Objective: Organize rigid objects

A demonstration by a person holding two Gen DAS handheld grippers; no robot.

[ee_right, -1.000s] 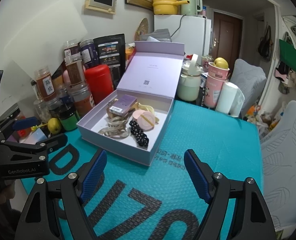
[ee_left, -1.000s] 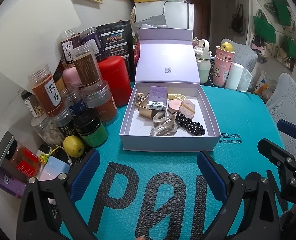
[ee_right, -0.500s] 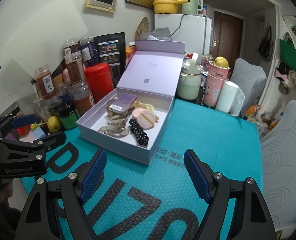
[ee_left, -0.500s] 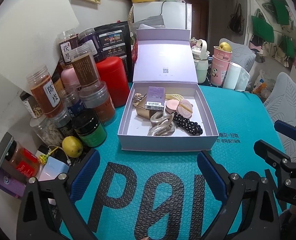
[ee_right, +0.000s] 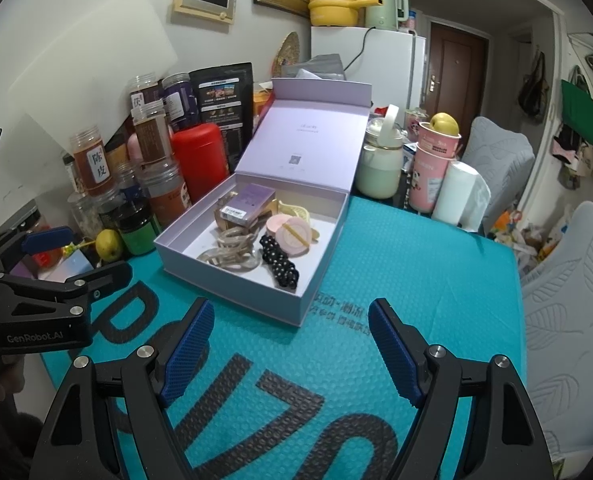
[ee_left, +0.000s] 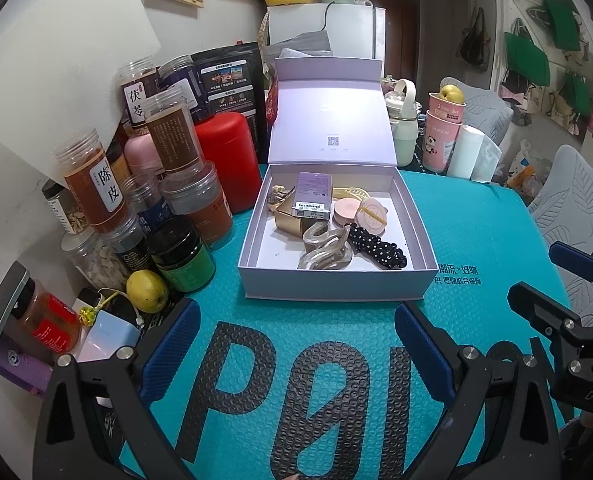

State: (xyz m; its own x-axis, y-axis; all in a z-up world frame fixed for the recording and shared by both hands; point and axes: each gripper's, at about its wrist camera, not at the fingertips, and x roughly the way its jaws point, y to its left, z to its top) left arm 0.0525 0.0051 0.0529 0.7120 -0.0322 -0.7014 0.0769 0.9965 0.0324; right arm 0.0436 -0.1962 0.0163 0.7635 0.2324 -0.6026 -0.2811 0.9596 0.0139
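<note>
An open lilac gift box (ee_left: 252,276) (ee_right: 232,292) stands on the teal bubble mat, lid upright at the back. Inside lie a purple carton (ee_left: 312,194) (ee_right: 248,200), a gold box (ee_left: 290,220), clear hair claws (ee_left: 326,248) (ee_right: 232,252), a black dotted scrunchie (ee_left: 378,246) (ee_right: 280,266) and pink round compacts (ee_left: 360,212) (ee_right: 292,232). My left gripper (ee_left: 296,344) is open and empty, just in front of the box. My right gripper (ee_right: 290,344) is open and empty, in front of the box's near right corner.
Several jars, a red canister (ee_left: 226,160) and a lemon (ee_left: 146,290) crowd the table's left. A pale green kettle (ee_right: 378,160), pink cups (ee_right: 432,172) and a paper roll (ee_right: 454,192) stand behind right. A grey chair (ee_right: 568,320) is at right.
Both views have shifted slightly; the box sits a little left and farther in the left wrist view. Both grippers stay open and empty.
</note>
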